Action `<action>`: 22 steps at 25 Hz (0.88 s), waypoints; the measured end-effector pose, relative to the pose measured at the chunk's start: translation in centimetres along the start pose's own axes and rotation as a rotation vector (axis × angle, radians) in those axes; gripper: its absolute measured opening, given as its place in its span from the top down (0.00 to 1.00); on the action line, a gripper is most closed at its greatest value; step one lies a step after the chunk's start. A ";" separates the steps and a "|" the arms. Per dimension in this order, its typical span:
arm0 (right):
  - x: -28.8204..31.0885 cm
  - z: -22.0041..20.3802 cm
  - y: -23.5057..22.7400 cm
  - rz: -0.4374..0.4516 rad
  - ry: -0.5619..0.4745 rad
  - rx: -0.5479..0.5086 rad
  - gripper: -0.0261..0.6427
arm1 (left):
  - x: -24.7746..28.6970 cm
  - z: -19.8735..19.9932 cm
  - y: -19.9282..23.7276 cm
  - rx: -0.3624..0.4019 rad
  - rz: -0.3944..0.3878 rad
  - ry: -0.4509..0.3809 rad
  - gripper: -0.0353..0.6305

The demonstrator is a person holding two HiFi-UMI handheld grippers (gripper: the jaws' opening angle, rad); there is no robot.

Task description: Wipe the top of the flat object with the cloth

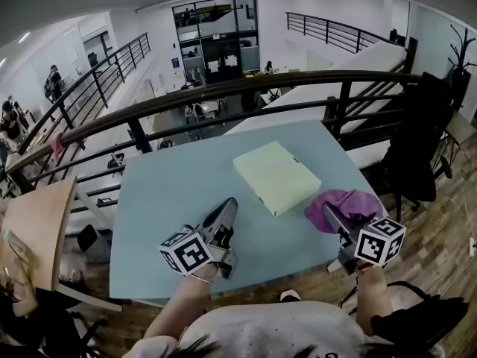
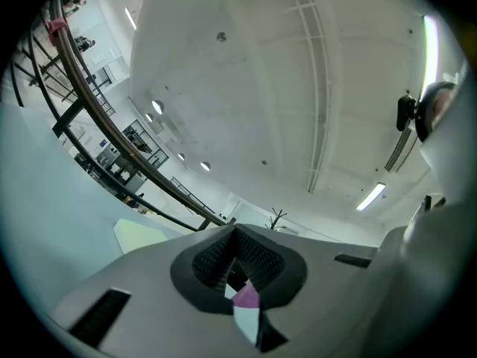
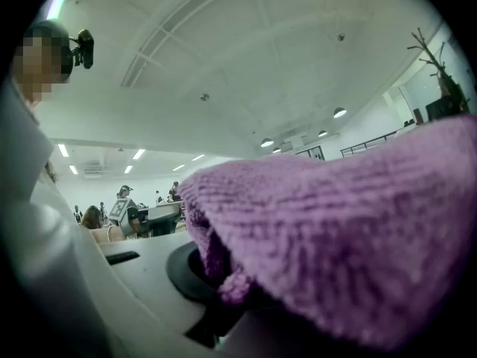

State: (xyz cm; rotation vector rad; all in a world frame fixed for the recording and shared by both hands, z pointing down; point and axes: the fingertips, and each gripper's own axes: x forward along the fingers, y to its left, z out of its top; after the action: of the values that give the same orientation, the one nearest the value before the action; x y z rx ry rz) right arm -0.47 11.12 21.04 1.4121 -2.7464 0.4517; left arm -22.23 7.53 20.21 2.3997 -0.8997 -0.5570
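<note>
Cloth (image 1: 350, 206) held clear of the flat object (image 1: 277, 176)
The flat object lies bare on the table (image 1: 160, 200). Just right of it the right gripper (image 1: 328, 213) pinches the cloth. To its left, the left gripper (image 1: 227, 206) has its jaws pressed together, empty. No wiping seems under way.

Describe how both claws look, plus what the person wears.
The left claw and right claw are grey, tapering wedges with dark, textured pads. Each carries a white cube with black square markers: left cube, right cube. The person wears a light speckled top.
</note>
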 end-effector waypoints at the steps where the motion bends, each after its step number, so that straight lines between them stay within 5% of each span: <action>1: -0.4 -0.8 0.6 -0.011 0.012 0.001 0.92 | -0.9 -0.2 -0.3 0.000 -0.005 0.004 0.95; 22: -3.1 -6.7 4.3 -0.093 0.140 -0.017 0.92 | -6.1 -2.8 -0.6 -0.049 0.000 0.054 0.95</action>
State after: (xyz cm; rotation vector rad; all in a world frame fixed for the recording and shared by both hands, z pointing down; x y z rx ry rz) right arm -2.85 17.73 25.95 1.4384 -2.5574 0.5017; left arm -24.66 13.04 23.21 2.3589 -0.8533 -0.5054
